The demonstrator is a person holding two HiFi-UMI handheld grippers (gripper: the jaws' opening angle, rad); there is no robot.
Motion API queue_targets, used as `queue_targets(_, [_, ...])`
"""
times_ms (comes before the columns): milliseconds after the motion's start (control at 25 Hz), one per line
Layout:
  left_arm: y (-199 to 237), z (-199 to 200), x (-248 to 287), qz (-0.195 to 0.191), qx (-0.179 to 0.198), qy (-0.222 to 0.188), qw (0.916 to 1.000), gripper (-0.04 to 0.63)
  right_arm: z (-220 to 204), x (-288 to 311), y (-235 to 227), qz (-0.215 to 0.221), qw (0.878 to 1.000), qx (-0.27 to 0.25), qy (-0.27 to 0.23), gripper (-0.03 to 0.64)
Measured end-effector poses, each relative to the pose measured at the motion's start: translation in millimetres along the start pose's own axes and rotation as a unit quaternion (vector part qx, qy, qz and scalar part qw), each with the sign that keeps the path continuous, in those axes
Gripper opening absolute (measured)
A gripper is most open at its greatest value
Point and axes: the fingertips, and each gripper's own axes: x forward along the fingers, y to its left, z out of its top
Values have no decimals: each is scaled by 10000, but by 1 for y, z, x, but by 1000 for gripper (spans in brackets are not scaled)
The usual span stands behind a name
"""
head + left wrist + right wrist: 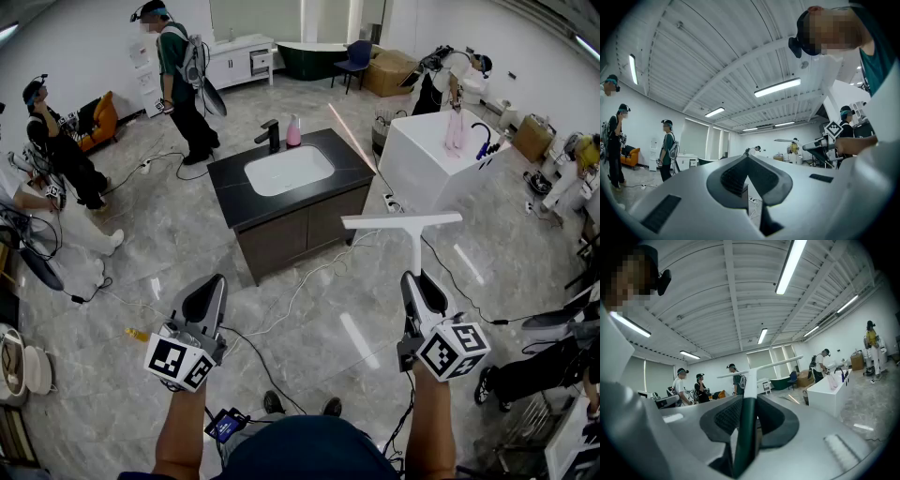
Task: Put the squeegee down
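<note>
Right gripper view puts us closest to the tool: the right gripper (749,403) has its two dark pads pressed on the stem of the squeegee (749,380), one on each side. The stem runs straight up the middle of the frame to a pale crossbar that slants across the upper centre. So the jaws are partly closed, holding the handle, and the grip looks firm.

In the head view the same right gripper (419,281) sits at the lower right, and the squeegee (403,222) stands up from it. Its T-shaped blade lies roughly level at right of centre, over bare grey floor (309,309). It touches no surface that we can see.

The left gripper (747,158) has its jaw tips meeting with nothing between them. In the head view it shows at lower left (212,286), well apart from the squeegee and playing no part.

Further out, a dark vanity top (234,178) with a white basin (289,170) fills the upper centre. A white counter (422,150) stands at the upper right, where another person is working.

We judge the task not yet begun in effect, because the squeegee is in hand and in the air. What remains is to bring it to a resting place, lower it until it is supported, and open the right jaws. We cannot tell which surface is meant, though the vanity top looks the nearest.
</note>
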Motion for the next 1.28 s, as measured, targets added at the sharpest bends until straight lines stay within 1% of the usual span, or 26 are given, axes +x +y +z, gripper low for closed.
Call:
queue_targets(440, [11,-1,-2,-50,-62,15,10000,3,-1,4,11,-50,10000,8,-3,103])
queue_targets(600, [18,-7,0,-114,-82,47,9999,3,-4,9,13,-89,9999,122,-56,103])
queue_targets(760, [31,-10,1,-220,-102,69,9997,3,-9,14,20,-129,9995,280,-109,103])
queue_targets(1080, [60,-9,2,-436,-144,-17,9989,3,-12,32,39,-293,9992,212,-165,103])
queue_targets(1280, [74,-9,2,-452,-212,-71,9987,3,-10,43,49,-303,9992,176,-178,103])
